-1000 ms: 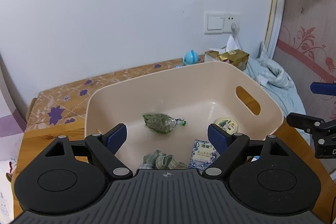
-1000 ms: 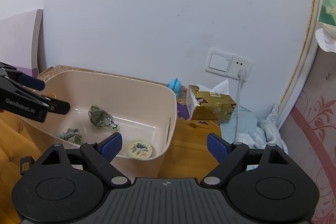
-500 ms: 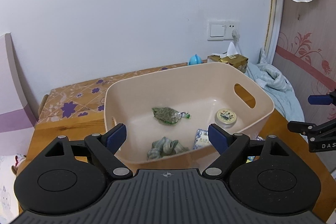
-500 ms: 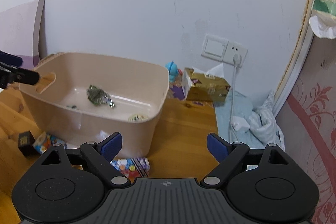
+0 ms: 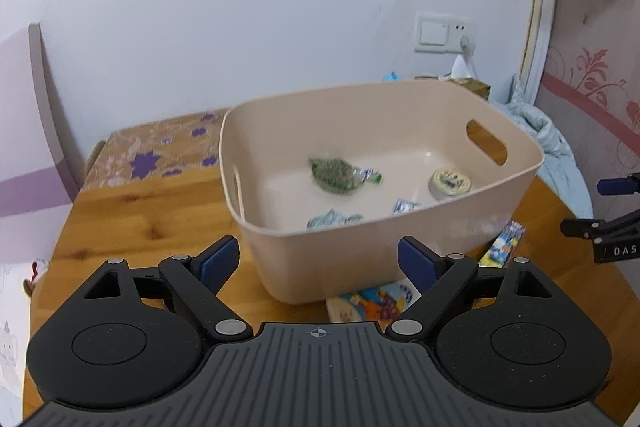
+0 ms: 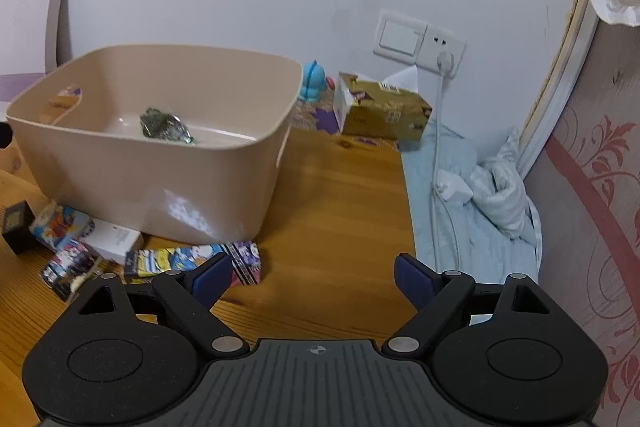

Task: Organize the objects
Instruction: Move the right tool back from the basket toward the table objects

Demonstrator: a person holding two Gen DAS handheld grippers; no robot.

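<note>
A beige plastic tub (image 5: 420,247) with cut-out handles stands on the wooden table (image 6: 340,187), and everything else is placed here by it. Inside the tub, toward its middle, lies a clear packet of green dried leaves (image 5: 336,174). A round tin with a printed lid (image 5: 450,181) sits near the wall with the handle slot. A crumpled pale-green cloth (image 5: 334,219) and a small blue-and-white packet (image 5: 404,205) lie against the near wall, partly hidden by the rim.

Outside the tub, along its near side on the table, several items wait: a long cartoon-printed box (image 6: 192,261), a white box (image 6: 112,235) touching the tub's base, a colourful card pack (image 6: 58,223), a small black box (image 6: 16,225) and another printed pack (image 6: 66,269).

Behind the tub stand a blue toy figure (image 6: 314,81) and a gold tissue box (image 6: 384,111), near a wall socket (image 6: 420,41).

The left gripper (image 5: 318,261) hangs in front of the tub's near wall, jaws spread wide, nothing between them. The right gripper (image 6: 312,277) hovers over bare table to the tub's right, also spread and empty; its left pad is just above the end of the cartoon-printed box.
</note>
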